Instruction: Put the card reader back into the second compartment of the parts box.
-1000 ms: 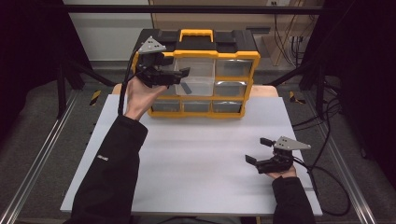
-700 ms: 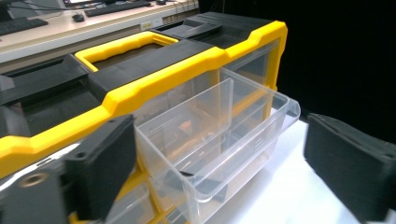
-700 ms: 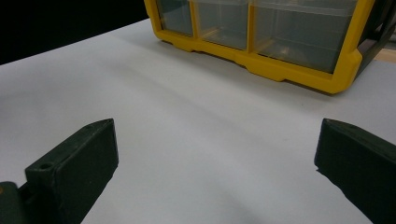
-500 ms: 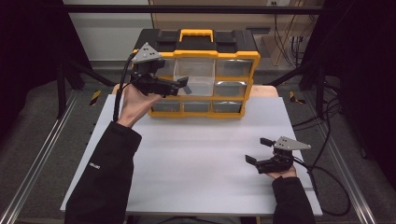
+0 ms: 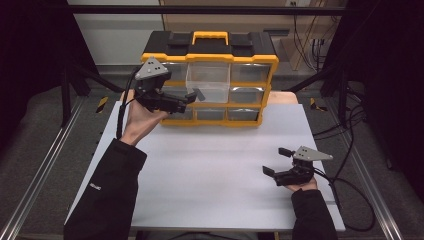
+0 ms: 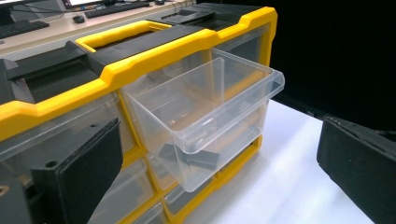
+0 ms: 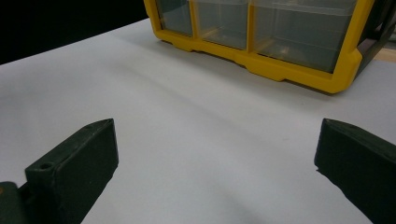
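Already the clear drawer (image 6: 205,112) juts from the organizer (image 5: 210,50), top middle; left claw (image 5: 192,95), jaws just opened wide, holds nothing; right claw (image 5: 277,160) gapes empty; drawer seems bare

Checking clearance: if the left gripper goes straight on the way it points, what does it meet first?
Most likely the pulled-out clear drawer of the yellow organizer. The left gripper, jaws just opened with nothing between them, points at its front; depth is unclear.
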### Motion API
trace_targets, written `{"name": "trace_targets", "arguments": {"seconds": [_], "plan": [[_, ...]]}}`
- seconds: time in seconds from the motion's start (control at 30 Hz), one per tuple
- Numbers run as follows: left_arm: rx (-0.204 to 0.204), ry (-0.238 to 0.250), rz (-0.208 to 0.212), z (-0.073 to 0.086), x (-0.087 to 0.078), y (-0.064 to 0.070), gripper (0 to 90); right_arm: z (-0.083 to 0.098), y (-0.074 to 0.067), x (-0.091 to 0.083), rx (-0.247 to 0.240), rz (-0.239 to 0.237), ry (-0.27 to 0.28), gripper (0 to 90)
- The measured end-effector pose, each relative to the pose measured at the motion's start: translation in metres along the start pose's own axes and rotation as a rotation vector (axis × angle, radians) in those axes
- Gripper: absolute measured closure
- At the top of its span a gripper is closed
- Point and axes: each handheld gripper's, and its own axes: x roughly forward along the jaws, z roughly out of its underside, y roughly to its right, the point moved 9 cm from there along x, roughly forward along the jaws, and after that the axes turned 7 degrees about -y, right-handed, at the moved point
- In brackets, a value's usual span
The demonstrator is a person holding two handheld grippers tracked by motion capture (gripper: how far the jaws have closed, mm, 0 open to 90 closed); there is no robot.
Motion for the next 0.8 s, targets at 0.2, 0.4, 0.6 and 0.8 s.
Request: {"name": "trace_targets", "arguments": {"seconds": [0.2,0.4,0.6,0.8], "plan": [[0.003,0.008,0.003,0.007,-0.004,0.003,0.0,0.0,0.0,0.001,0.002,0.0,0.0,0.1],[0.015,0.008,0.019,0.013,-0.005,0.008,0.0,0.001,0.0,0.001,0.001,0.001,-0.005,0.1],[0.015,0.008,0.032,0.019,-0.005,0.012,0.0,0.001,0.0,0.002,0.004,0.0,-0.007,0.1],[0.012,0.001,0.036,0.027,-0.002,0.014,0.0,0.001,0.0,0.001,0.004,0.001,-0.005,0.1]]}}
